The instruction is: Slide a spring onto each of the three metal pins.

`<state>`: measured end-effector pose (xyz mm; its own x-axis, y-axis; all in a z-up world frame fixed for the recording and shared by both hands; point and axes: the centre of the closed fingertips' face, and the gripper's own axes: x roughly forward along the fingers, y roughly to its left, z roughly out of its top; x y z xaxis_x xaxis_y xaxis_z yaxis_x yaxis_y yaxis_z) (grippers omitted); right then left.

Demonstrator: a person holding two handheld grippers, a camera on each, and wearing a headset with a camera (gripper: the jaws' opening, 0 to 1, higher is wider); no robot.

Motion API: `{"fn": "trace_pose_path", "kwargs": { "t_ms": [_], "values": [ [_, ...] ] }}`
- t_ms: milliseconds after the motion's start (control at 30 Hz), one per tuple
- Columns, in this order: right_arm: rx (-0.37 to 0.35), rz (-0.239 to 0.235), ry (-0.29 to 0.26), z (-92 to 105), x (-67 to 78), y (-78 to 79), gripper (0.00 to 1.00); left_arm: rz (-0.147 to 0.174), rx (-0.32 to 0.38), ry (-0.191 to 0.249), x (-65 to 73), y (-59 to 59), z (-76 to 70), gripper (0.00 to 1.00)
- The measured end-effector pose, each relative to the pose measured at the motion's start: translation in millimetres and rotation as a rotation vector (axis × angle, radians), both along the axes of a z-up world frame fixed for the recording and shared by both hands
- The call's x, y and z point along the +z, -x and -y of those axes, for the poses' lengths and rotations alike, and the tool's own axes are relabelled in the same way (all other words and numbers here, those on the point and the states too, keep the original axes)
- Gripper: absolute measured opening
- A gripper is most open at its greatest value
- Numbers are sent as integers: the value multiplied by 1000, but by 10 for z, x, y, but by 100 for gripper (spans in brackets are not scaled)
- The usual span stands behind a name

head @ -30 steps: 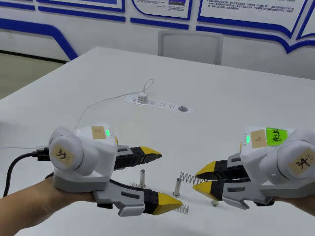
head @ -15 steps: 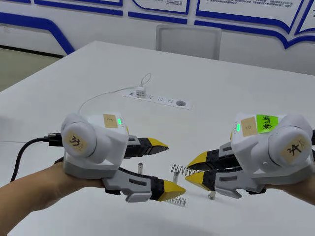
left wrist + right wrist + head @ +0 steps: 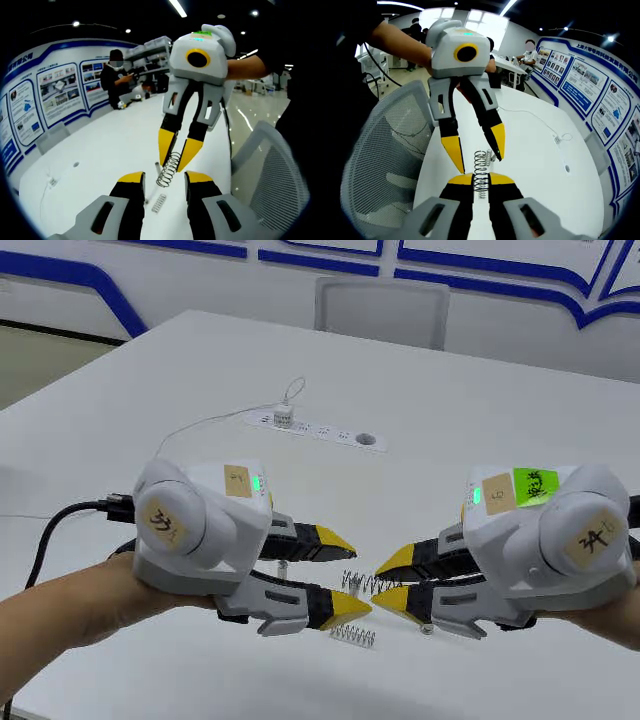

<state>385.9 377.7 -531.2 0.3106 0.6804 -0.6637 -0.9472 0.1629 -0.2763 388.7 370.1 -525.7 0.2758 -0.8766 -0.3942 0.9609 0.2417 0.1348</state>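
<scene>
Table (image 3: 450, 390): right gripper (image 3: 376, 581) grasps held spring (image 3: 358, 583), left gripper's (image 3: 361, 575) fingers released, loose spring (image 3: 353, 635) nearby.

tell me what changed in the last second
The grippers drew together: the open jaws of the left gripper now flank the free end of the spring. The right gripper still holds that spring; the loose spring on the table hasn't moved.

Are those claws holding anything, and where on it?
The right gripper pinches a spring by its near end; the left gripper is open, holding nothing.
</scene>
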Motion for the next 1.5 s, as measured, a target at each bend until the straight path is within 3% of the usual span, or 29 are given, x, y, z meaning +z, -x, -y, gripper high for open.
{"fn": "trace_pose_path", "kwargs": {
  "t_ms": [267, 533, 633, 700, 767, 800, 933, 1267, 1367, 1500],
  "values": [
    [9, -4, -3, -17, -20, 16, 11, 22, -35, -45, -62, 38, 2, 23],
    [18, -14, -4, -24, -39, 50, 11, 29, -46, -56, -72, 46, -4, 19],
    [25, -20, -6, -39, -46, 75, 11, 47, -62, -72, -90, 66, -4, 15],
    [30, -18, -1, -48, -51, 91, 11, 63, -76, -83, -99, 82, -8, 14],
    [32, -18, -1, -49, -51, 100, 11, 136, -101, -108, -86, 85, -16, 13],
    [33, -16, -1, -47, -46, 103, 11, 153, -110, -118, -90, 108, -15, 12],
    [52, -6, 5, -45, -50, 141, 11, 179, -132, -130, -102, 151, -10, 11],
    [87, -6, 17, -25, -78, 179, 13, 158, -146, -123, -124, 201, 13, 10],
    [95, 9, 54, 13, -136, 169, 19, 150, -158, -132, -149, 246, 2, 10],
    [93, -25, 41, 17, -191, 188, 17, 144, -159, -137, -161, 268, -37, 10]
  ]
}}
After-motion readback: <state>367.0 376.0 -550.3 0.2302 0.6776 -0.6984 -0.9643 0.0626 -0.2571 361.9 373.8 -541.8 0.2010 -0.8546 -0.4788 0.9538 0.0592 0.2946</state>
